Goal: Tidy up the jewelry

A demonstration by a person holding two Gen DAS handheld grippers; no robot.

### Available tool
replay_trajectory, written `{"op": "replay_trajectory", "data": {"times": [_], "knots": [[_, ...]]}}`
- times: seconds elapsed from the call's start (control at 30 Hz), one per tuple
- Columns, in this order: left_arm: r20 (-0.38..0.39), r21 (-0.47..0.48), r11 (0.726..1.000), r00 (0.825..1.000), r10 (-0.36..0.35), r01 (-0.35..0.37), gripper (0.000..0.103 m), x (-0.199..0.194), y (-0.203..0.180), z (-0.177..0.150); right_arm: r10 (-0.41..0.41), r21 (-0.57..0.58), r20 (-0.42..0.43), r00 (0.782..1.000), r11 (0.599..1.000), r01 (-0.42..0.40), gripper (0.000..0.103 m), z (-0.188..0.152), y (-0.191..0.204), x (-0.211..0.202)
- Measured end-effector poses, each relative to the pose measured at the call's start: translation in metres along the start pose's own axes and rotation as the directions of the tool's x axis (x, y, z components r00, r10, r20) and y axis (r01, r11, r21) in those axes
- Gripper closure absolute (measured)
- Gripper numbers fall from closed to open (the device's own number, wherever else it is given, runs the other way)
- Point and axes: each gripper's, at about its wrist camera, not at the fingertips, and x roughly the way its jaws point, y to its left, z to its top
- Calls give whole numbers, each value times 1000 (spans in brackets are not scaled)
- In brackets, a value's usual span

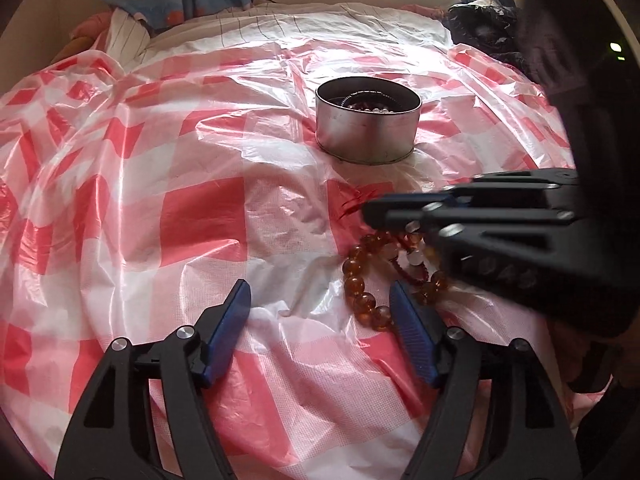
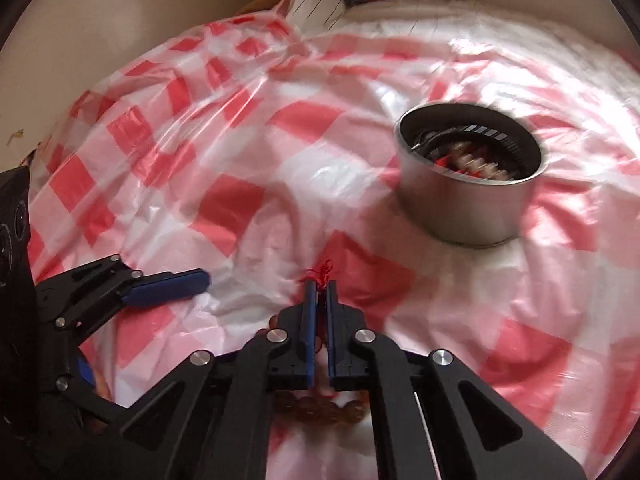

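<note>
The amber round-bead bracelet (image 1: 362,286) pile is being picked by its red thread (image 2: 323,274), clamped in the right gripper (image 2: 319,292), the left gripper (image 1: 320,296) spread empty; lifting toward the round metal tin (image 1: 368,120) is judged next.

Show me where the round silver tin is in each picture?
Left wrist view: the silver tin stands upper middle, on the red-checked plastic sheet, beyond the amber bead bracelet.
Right wrist view: the tin stands right of centre, beyond the right gripper.
Shared landmark: the checked sheet under the tin.
</note>
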Motion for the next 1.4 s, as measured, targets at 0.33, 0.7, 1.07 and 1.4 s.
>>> {"op": "replay_trajectory", "data": {"times": [0.33, 0.7, 1.07, 1.4], "knots": [[104, 106, 994, 994, -31, 20, 35, -8, -26, 16, 2, 239, 244, 970, 969, -62, 98, -30, -67, -96], [-8, 80, 997, 1000, -21, 22, 93, 14, -25, 10, -148, 293, 202, 968, 952, 85, 45, -40, -85, -89], [-5, -29, 999, 1000, -15, 15, 77, 13, 0, 13, -221, 86, 35, 975, 972, 217, 66, -37, -53, -34], [-2, 21, 1000, 1000, -6, 6, 62, 14, -11, 10, -185, 144, 115, 976, 975, 168, 89, -43, -56, -53]]}}
